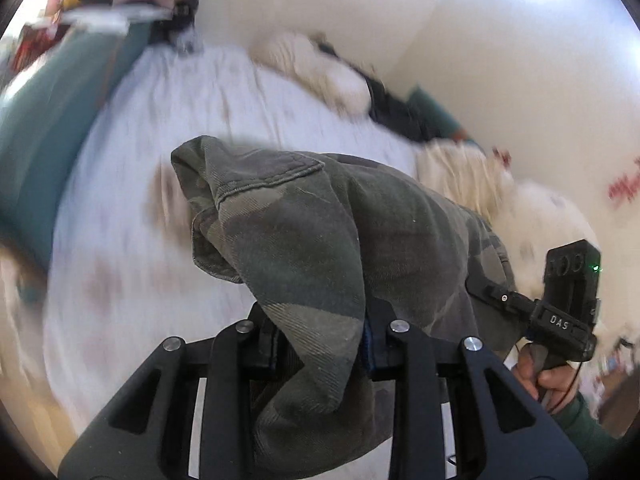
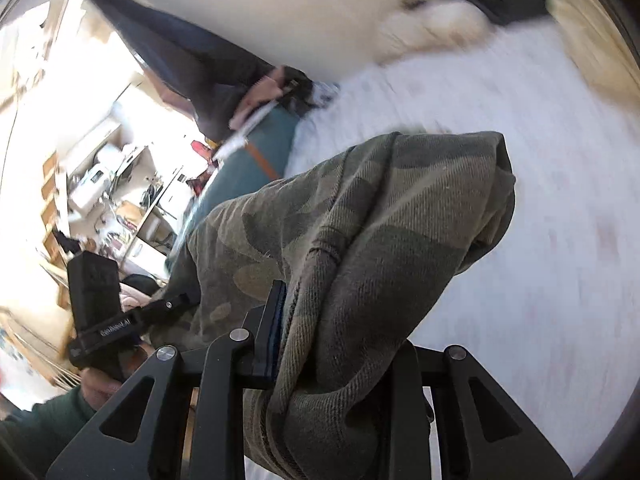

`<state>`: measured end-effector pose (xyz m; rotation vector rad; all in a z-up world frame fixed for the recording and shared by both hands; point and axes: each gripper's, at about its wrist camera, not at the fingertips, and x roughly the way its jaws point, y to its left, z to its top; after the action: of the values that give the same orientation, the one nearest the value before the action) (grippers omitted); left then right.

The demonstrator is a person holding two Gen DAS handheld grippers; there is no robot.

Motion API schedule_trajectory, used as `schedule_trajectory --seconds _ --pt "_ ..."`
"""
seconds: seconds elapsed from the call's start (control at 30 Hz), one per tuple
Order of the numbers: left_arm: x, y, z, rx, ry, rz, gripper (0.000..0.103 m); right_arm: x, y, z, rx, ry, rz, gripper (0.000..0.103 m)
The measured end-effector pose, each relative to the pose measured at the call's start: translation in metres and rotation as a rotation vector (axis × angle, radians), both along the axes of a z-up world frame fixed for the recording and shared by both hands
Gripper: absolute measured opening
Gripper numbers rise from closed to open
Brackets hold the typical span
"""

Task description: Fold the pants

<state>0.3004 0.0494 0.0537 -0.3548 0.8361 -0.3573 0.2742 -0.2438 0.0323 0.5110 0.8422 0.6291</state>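
The camouflage pants (image 1: 320, 240) hang in the air above a bed with a white patterned sheet (image 1: 140, 220). My left gripper (image 1: 320, 344) is shut on one edge of the pants, and the cloth drapes over its fingers. My right gripper (image 2: 336, 340) is shut on another edge of the same pants (image 2: 360, 220); the cloth hides its right finger. The right gripper also shows in the left wrist view (image 1: 568, 304), at the far end of the stretched cloth. The left gripper shows in the right wrist view (image 2: 96, 312). Both views are motion-blurred.
Cream pillows (image 1: 320, 68) and a dark garment (image 1: 396, 108) lie along the wall at the head of the bed. A teal blanket (image 1: 48, 120) covers the bed's side. A cluttered room with shelves (image 2: 100, 180) lies beyond the bed.
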Motion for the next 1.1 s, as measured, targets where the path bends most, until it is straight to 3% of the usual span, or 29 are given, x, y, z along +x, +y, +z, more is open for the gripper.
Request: schedule_trajectory --seconds 0.1,0.17,0.23,0.3,0.33,0.37,0.4,0.43,0.47,0.53,0.6,0.63,0.7,0.8,0.83,0.87,1.0,1.1 --pt "0.079 0.018 -0.001 0.006 -0.014 0.041 0.025 0.089 0.02 0.012 -0.051 -0.01 0.009 0.027" --pt "0.132 0.029 -0.017 -0.011 0.005 0.089 0.026 0.143 0.035 0.009 -0.084 -0.007 0.023 0.028" --pt "0.16 0.037 -0.041 -0.013 0.05 0.117 0.026 0.192 0.049 -0.008 -0.115 0.022 0.026 0.028" --pt "0.185 0.034 -0.079 0.06 0.065 0.126 0.027 0.222 0.059 -0.029 -0.182 0.039 0.034 0.032" --pt "0.189 0.032 -0.092 0.111 0.073 0.123 0.031 0.238 0.068 -0.052 -0.265 0.061 0.039 0.038" --pt "0.194 0.027 -0.112 0.205 0.098 0.11 0.038 0.246 0.072 -0.068 -0.335 0.091 0.033 0.051" --pt "0.192 0.027 -0.123 0.236 0.106 0.097 0.044 0.255 0.077 -0.093 -0.452 0.149 0.018 0.057" --pt "0.19 0.03 -0.127 0.244 0.09 0.114 0.061 0.258 0.074 -0.108 -0.472 0.19 0.0 0.069" --pt "0.187 0.035 -0.125 0.257 0.064 0.145 0.08 0.262 0.071 -0.113 -0.454 0.198 -0.017 0.088" --pt "0.178 0.049 -0.116 0.281 0.018 0.199 0.087 0.261 0.062 -0.109 -0.486 0.157 -0.07 0.092" --pt "0.17 0.061 -0.101 0.291 -0.02 0.242 0.087 0.253 0.048 -0.095 -0.513 0.105 -0.12 0.092" --pt "0.168 0.064 -0.093 0.299 -0.048 0.26 0.084 0.249 0.036 -0.083 -0.509 0.085 -0.168 0.088" --pt "0.152 0.063 -0.063 0.307 -0.187 0.283 0.08 0.241 0.025 -0.058 -0.482 0.034 -0.223 0.077" --pt "0.158 0.038 -0.044 0.296 -0.26 0.223 0.042 0.23 0.042 -0.02 -0.46 -0.118 -0.229 0.053" --pt "0.162 0.029 -0.044 0.309 -0.262 0.217 0.019 0.229 0.058 -0.014 -0.481 -0.152 -0.227 0.04" --pt "0.17 0.015 -0.048 0.33 -0.252 0.217 0.002 0.228 0.074 -0.012 -0.496 -0.167 -0.218 0.033" --pt "0.198 -0.021 -0.082 0.425 -0.174 0.205 0.005 0.25 0.131 -0.039 -0.551 -0.104 -0.13 0.024" --pt "0.218 -0.02 -0.11 0.465 -0.089 0.226 0.005 0.266 0.139 -0.081 -0.573 -0.001 -0.124 0.021"
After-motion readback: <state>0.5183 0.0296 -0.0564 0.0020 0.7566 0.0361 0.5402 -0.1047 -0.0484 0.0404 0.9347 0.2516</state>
